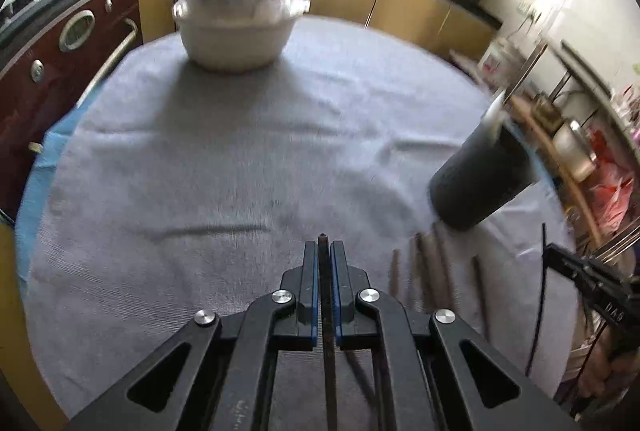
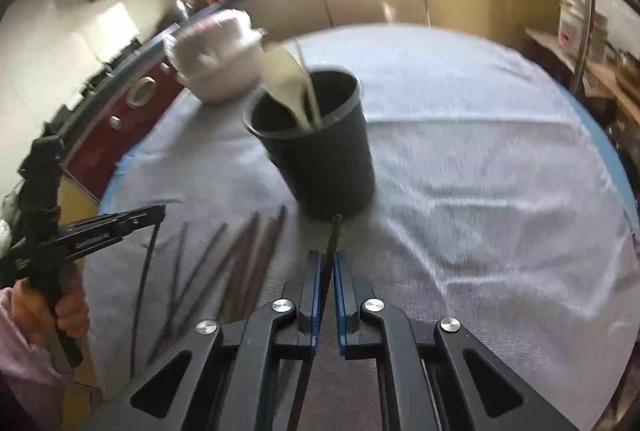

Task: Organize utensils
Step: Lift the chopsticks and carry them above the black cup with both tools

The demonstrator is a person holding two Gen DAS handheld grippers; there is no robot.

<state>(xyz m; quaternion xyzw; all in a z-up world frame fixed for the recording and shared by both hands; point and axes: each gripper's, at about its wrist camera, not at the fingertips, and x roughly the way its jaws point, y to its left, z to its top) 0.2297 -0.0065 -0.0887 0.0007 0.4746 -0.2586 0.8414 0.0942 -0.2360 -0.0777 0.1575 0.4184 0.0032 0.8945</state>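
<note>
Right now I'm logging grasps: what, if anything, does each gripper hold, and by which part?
Left gripper: a dark chopstick, gripped just below its tip. Right gripper: another chopstick, with a longer end sticking out.

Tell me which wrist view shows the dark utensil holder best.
The right wrist view: the dark utensil holder stands near centre, its open mouth visible with a pale spoon leaning inside. The left wrist view catches the holder only at the right edge, blurred, side wall on, its inside hidden.
</note>
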